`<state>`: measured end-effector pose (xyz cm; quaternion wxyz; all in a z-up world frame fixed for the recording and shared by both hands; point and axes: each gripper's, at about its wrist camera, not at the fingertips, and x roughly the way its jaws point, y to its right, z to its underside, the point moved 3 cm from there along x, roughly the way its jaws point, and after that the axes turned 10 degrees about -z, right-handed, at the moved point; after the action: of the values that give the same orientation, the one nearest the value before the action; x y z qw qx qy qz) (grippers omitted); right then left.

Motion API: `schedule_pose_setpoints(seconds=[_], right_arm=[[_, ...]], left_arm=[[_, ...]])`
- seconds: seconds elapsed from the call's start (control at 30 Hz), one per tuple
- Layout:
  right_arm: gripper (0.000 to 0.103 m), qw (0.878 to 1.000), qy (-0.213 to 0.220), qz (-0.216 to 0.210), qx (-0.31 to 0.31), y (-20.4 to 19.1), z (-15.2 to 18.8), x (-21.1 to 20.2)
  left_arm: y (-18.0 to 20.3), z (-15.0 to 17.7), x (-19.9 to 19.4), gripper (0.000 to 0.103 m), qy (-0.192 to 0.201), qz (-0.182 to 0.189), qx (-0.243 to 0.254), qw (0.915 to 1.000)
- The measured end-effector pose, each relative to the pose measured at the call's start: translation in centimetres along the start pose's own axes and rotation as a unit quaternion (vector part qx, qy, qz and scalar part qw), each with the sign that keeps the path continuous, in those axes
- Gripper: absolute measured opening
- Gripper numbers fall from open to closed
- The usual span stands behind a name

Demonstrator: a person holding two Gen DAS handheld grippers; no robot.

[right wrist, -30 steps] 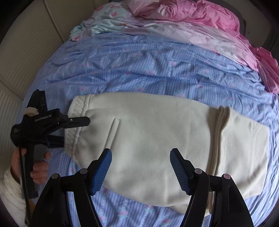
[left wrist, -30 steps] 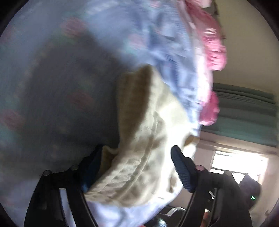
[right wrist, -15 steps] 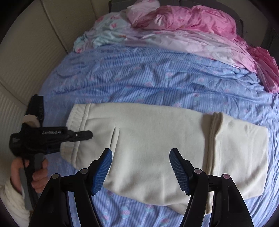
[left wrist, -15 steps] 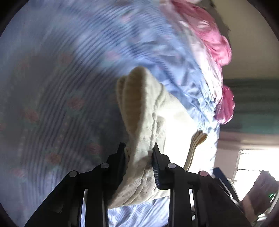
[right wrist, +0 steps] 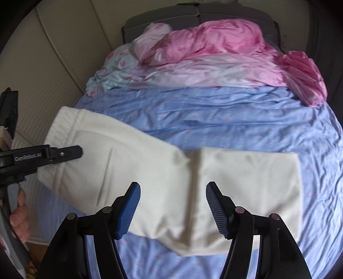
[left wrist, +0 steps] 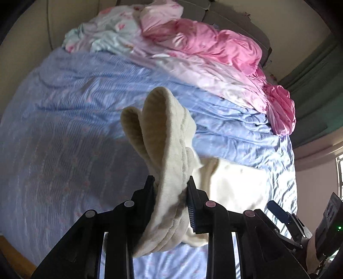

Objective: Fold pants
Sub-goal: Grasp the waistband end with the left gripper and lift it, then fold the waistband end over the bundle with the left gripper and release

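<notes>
Cream pants [right wrist: 150, 167] lie across the blue striped bed sheet [right wrist: 214, 107], with the leg end folded over on the right [right wrist: 246, 182]. My left gripper [left wrist: 170, 182] is shut on the ribbed waistband [left wrist: 163, 133] and holds that end raised off the sheet. The right wrist view shows the left gripper [right wrist: 72, 152] at the waistband's left edge, held by a hand [right wrist: 19, 216]. My right gripper [right wrist: 172, 206] hangs open above the middle of the pants, near the fold line, with nothing between its blue pads [right wrist: 128, 210].
A crumpled pink duvet [right wrist: 214, 43] and pale floral bedding [right wrist: 120, 70] are piled at the head of the bed, against a grey headboard [right wrist: 193, 15]. A cream panelled wall [right wrist: 53, 53] runs close along the left side. Green curtains [left wrist: 310, 85] hang at the right.
My left gripper closed on the waistband and rose, lifting that end off the sheet. My right gripper pulled back and up, staying open, so more of the bed shows.
</notes>
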<state>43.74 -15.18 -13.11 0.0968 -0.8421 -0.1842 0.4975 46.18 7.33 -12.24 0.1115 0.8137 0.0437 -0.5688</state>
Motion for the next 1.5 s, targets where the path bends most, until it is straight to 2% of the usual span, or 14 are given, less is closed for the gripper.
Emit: schedule_pose_setpoints(seconds=[0.17,0.43,0.53,0.77,0.9,1.1,1.2,1.23,1.3,1.33,1.37,1.5], right_arm=[[0.064,1.0,0.005,-0.008,0.01,4.8,0.1,-3.5],[0.064,1.0,-0.011,-0.022,-0.006,12.0,0.1,-6.7],[0.064,0.999,-0.016,-0.028,-0.007,15.2,-0.1,-7.7],[0.064,0.999,-0.031,-0.024,0.003,22.9,1.0,-8.9],[0.064,0.999,-0.042,-0.023,0.021,26.5,2.0,-8.7],[0.064,0.997,-0.054,-0.023,0.043,29.9,3.9,-8.5],[0.064,0.996,-0.061,-0.015,0.061,31.5,4.7,-8.4],[0.064,0.996,-0.06,-0.009,0.07,32.1,4.9,-8.4],[0.063,0.994,-0.058,-0.006,0.092,33.5,5.3,-8.7],[0.063,0.993,-0.058,-0.006,0.107,34.2,5.5,-8.8],[0.063,0.992,-0.058,-0.005,0.116,34.7,5.7,-8.9],[0.063,0.991,-0.053,-0.008,0.12,35.3,6.0,-9.3]], left_arm=[[6.3,0.5,-1.5,0.027,0.008,-0.022,0.011,0.9997],[17.4,3.4,-2.2,0.027,0.006,-0.055,0.051,0.9972],[22.2,4.5,-0.7,0.027,0.001,-0.076,0.074,0.9944],[29.6,7.6,4.1,0.028,-0.039,-0.111,0.085,0.9894],[33.1,9.0,6.6,0.029,-0.058,-0.14,0.11,0.9823],[37.4,11.3,9.3,0.032,-0.081,-0.168,0.159,0.9696],[39.4,12.2,10.0,0.035,-0.092,-0.149,0.172,0.9695],[40.3,12.5,9.8,0.036,-0.093,-0.127,0.173,0.9722],[41.4,12.8,9.1,0.043,-0.082,-0.113,0.182,0.9734],[42.1,12.9,8.5,0.052,-0.07,-0.114,0.193,0.972],[42.3,13.0,7.8,0.058,-0.06,-0.112,0.197,0.9722],[40.9,13.3,5.3,0.06,-0.031,-0.083,0.186,0.9786]])
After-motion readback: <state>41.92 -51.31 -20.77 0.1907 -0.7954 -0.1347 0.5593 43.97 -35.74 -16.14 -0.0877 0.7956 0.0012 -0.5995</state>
